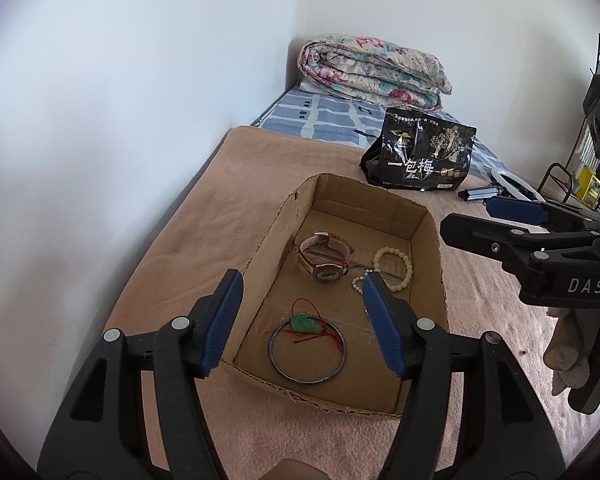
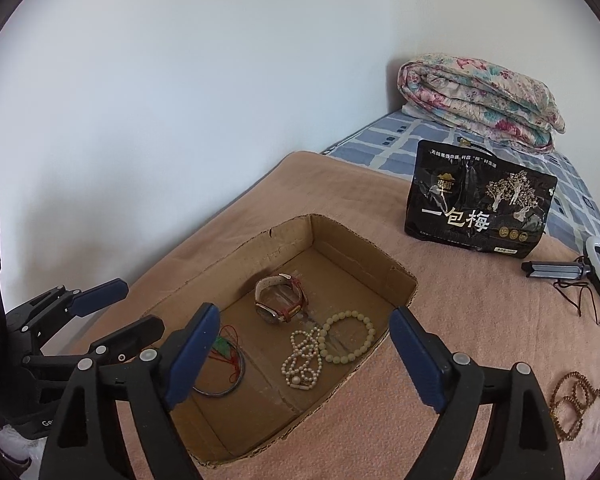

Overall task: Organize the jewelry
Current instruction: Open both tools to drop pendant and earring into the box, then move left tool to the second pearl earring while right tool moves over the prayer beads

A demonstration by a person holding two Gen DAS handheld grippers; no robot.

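While both your grippers hang spread and empty over the cardboard box (image 2: 332,236) — left gripper (image 1: 302,322), right gripper (image 2: 302,354) — four pieces already lie inside; the brown bead strand (image 2: 572,408) waits on the blanket's near right edge.

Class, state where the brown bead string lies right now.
Right wrist view, lower right: the brown bead string lies on the pink blanket, outside the cardboard box.

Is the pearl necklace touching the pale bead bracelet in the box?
Touching. In the right wrist view the pearl necklace has its upper loop lying against the near-left edge of the bead bracelet, with no cardboard visible between them.
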